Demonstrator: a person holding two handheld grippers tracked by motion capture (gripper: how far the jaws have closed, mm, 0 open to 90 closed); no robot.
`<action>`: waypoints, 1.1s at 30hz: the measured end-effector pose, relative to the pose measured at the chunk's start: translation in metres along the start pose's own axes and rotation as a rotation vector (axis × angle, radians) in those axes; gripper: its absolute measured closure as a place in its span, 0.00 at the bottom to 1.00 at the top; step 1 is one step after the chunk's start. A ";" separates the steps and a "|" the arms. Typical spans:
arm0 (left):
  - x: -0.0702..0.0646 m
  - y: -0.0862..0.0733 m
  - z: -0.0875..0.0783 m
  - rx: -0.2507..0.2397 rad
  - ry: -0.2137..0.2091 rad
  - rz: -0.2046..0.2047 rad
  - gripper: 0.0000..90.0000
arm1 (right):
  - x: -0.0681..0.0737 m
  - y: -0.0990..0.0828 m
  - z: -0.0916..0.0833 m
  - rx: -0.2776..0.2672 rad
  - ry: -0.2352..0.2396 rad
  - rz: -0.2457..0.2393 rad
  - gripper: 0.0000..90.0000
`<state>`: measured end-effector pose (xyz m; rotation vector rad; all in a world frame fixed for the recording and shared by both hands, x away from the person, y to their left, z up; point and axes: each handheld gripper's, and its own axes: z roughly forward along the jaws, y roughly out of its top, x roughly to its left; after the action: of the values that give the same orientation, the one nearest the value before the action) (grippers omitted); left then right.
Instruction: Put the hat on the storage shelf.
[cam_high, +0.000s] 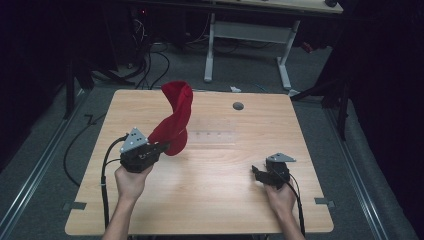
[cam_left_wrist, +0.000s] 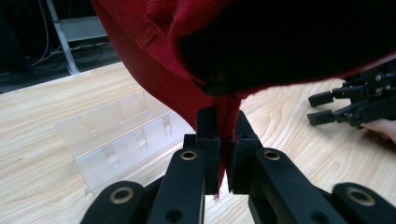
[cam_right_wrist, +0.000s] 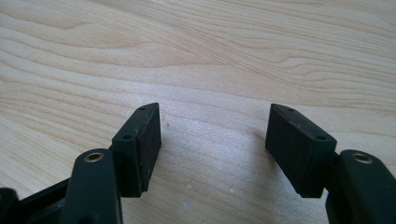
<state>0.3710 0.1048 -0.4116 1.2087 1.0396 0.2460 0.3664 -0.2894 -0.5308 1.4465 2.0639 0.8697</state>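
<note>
wooden table, twisted red beanie

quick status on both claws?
Left claw: closed on the edge of the red beanie, lifted off the table.
Right claw: open, nothing between the pads, low over the table.

Both forearms are bare, with no sleeves in sight. The left gripper and right gripper are matte black, each topped with a grey three-cornered plate and trailing a black cable toward the near edge. Their jaw arms carry brass-ringed pivot holes, and the flat rectangular pads show small screw holes.
</note>
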 end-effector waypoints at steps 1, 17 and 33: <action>0.001 0.001 0.001 0.002 -0.001 -0.003 0.95 | 0.000 0.000 0.000 0.000 0.000 0.000 0.40; 0.015 0.016 0.019 -0.037 0.063 -0.011 0.95 | 0.000 0.000 0.000 0.000 0.001 0.000 0.40; 0.034 0.028 0.025 -0.081 0.120 -0.007 0.95 | 0.000 0.000 0.000 0.000 0.002 -0.003 0.39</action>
<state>0.4188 0.1217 -0.4057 1.1279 1.1270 0.3557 0.3661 -0.2894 -0.5309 1.4425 2.0674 0.8702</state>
